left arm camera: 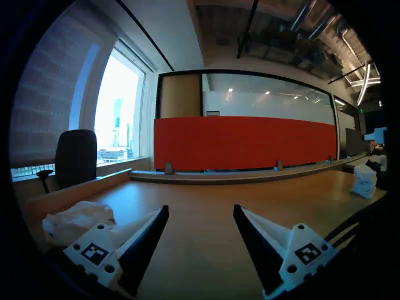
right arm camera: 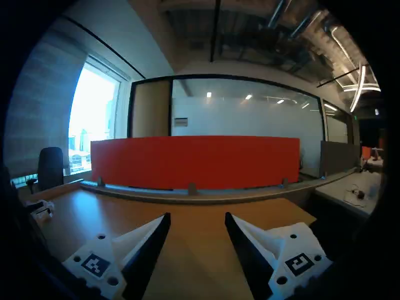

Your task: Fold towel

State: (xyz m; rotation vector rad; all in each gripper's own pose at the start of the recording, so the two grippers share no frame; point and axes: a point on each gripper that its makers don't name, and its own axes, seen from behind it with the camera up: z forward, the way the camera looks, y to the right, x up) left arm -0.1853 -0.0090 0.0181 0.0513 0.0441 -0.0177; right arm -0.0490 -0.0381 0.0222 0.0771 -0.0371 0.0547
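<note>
I see my left gripper (left arm camera: 200, 207) and right gripper (right arm camera: 196, 214) both wide open above the desk (left arm camera: 210, 200), gripping nothing. The crumpled towel (left arm camera: 75, 220) lies just outside the left gripper's fingers (left arm camera: 142, 240), on that view's left. Farther off at right sits a folded stack (left arm camera: 364, 181), and beyond it a red divider (left arm camera: 245, 142).

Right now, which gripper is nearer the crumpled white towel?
Left. The crumpled towel lies right beside the left gripper's left-hand finger on the desk. The right gripper points over bare desk; a small white shape far off at its left may be that towel.
</note>
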